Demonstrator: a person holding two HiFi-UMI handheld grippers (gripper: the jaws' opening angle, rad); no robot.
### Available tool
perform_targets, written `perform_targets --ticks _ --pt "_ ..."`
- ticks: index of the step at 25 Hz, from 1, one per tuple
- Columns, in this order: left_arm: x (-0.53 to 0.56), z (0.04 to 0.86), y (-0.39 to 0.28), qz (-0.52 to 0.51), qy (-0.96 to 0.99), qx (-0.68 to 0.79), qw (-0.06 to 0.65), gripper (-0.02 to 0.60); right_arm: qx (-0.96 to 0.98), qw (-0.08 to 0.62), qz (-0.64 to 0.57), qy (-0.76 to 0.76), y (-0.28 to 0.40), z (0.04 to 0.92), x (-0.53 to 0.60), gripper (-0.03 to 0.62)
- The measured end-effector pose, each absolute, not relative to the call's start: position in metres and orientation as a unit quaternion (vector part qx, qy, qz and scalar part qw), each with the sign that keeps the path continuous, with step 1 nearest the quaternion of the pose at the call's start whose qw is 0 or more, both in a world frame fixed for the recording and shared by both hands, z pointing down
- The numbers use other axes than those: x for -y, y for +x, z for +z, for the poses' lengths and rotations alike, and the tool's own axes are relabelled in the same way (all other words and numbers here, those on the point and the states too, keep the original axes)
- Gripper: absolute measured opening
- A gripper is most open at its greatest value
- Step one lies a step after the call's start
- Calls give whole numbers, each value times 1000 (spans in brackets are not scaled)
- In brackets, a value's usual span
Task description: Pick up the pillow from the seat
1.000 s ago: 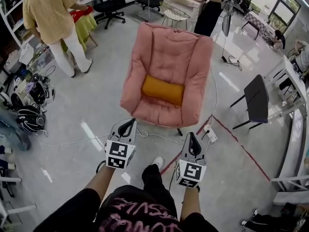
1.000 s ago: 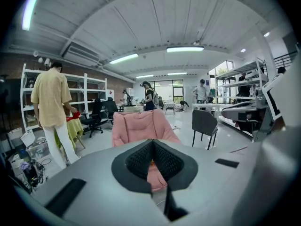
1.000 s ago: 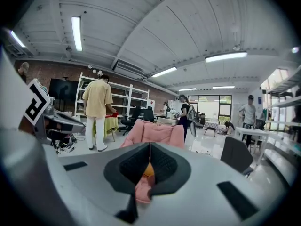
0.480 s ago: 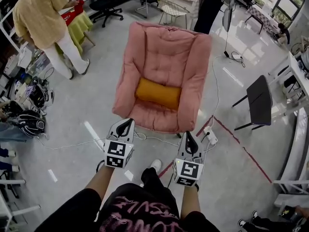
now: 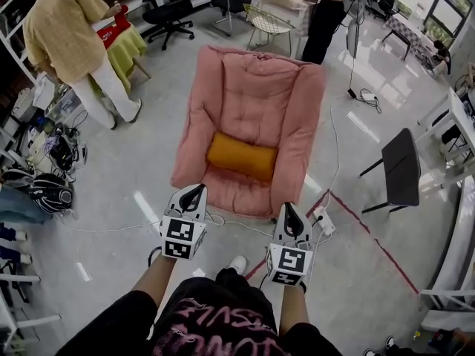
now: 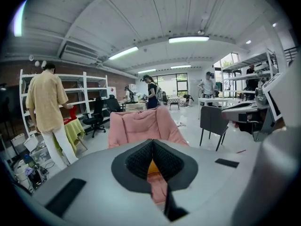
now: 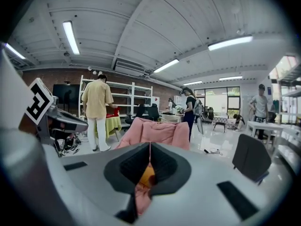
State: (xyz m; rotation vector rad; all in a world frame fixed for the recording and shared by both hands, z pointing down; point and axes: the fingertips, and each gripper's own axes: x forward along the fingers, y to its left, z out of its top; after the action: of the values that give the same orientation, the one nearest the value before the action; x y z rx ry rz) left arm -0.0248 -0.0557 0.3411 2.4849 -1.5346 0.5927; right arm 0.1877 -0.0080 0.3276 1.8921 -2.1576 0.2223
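Left claw (image 5: 197, 189) and right claw (image 5: 289, 208) — both pressed together (empty) — have neared the armchair (image 5: 256, 95) and orange pillow (image 5: 241, 156).

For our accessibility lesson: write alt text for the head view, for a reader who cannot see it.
An orange pillow lies on a pink armchair. Nearer the camera, a person holds the left claw and the right claw, both shut, aimed at it.

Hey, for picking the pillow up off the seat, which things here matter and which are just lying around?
Part of the job:
- orange pillow
- pink armchair, which it lies on
- left gripper and right gripper, both shut and empty

Just lying about:
- black chair
- power strip on the floor
- yellow-draped table
- office chair
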Motion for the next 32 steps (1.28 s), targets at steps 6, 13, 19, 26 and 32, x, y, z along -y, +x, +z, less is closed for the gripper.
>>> perform_targets --ticks 6,13,19,26,32 --pt "65 330 -20 198 825 525 69 11 755 114 74 642 193 320 22 21" --pt "72 315 -27 193 817 541 54 11 764 92 67 636 194 303 36 21" --pt "71 304 -25 193 814 546 32 11 767 92 62 632 196 300 35 21" --pt "72 293 -27 187 816 547 16 11 771 88 48 628 187 290 34 21" --pt "78 298 -35 185 817 545 29 11 764 69 54 639 190 283 40 21"
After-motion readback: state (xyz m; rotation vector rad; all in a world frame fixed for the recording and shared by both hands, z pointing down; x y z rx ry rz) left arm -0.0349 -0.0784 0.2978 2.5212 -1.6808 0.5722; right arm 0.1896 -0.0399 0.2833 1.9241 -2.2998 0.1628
